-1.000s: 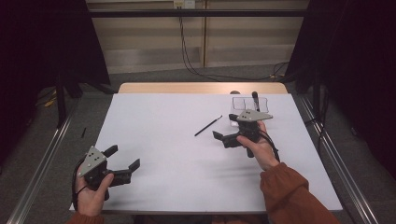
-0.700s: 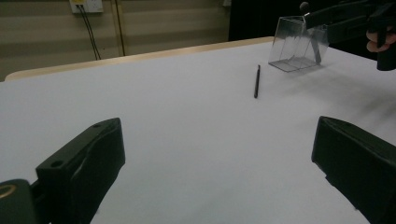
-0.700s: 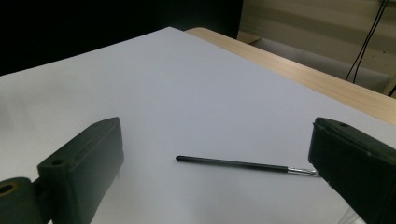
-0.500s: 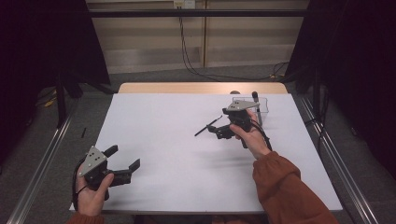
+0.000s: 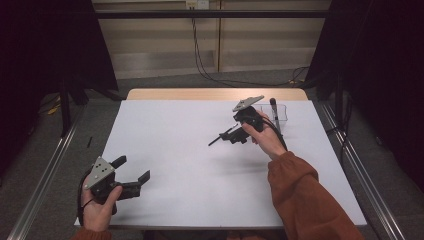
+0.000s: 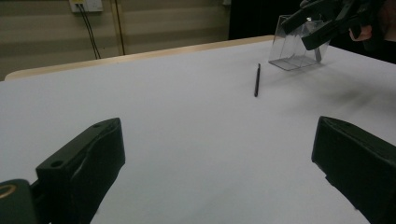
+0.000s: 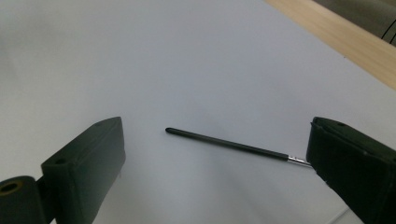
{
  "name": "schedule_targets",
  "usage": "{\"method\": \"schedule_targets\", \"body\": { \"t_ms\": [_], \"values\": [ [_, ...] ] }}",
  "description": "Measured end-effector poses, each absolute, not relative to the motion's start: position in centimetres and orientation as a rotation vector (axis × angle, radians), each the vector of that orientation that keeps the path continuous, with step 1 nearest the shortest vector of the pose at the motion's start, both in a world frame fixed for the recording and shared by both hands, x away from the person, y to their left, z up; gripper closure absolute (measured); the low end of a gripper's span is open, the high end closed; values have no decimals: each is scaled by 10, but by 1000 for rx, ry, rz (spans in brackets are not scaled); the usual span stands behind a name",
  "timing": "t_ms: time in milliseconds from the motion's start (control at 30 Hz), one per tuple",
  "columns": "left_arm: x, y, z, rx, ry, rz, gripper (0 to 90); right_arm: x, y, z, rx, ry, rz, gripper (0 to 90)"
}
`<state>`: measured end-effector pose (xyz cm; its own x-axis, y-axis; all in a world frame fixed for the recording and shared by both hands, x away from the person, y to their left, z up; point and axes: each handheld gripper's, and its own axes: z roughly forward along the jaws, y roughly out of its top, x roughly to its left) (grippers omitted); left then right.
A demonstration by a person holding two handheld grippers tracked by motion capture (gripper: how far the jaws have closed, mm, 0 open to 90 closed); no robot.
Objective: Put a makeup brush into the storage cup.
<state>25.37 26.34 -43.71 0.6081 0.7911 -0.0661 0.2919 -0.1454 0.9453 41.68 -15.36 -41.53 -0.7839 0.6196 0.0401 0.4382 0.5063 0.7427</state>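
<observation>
A thin black pen (image 5: 218, 138) lies on the white table top (image 5: 175, 130), right of centre. My right gripper (image 5: 234, 135) hovers just over the pen's right end, open. In the right gripper view the pen (image 7: 229, 142) lies crosswise between the wide-apart jaws of the right gripper (image 7: 215, 172), its metal tip next to the right jaw. My left gripper (image 5: 135, 168) rests open at the table's near left corner, holding nothing. From the left gripper (image 6: 217, 172) the pen (image 6: 256, 80) looks far off, and the right gripper (image 6: 322, 21) hangs beyond it.
A small clear plastic box (image 5: 281, 114) stands at the far right of the table with a dark stick (image 5: 273, 107) upright in it; the box (image 6: 292, 51) sits behind the pen. A wooden strip (image 5: 215, 94) edges the far side. Metal rails run along both sides.
The right gripper has moved left and away from the person, from beside the clear box to just over the pen. The left gripper has stayed still.
</observation>
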Motion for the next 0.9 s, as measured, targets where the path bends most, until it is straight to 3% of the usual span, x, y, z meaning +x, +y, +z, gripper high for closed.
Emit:
{"method": "schedule_targets", "body": {
  "t_ms": [900],
  "values": [
    [254, 264, -437, 1725, 888, 555, 25, 456, -118, -415, 548, 2932, 572, 93]
  ]
}}
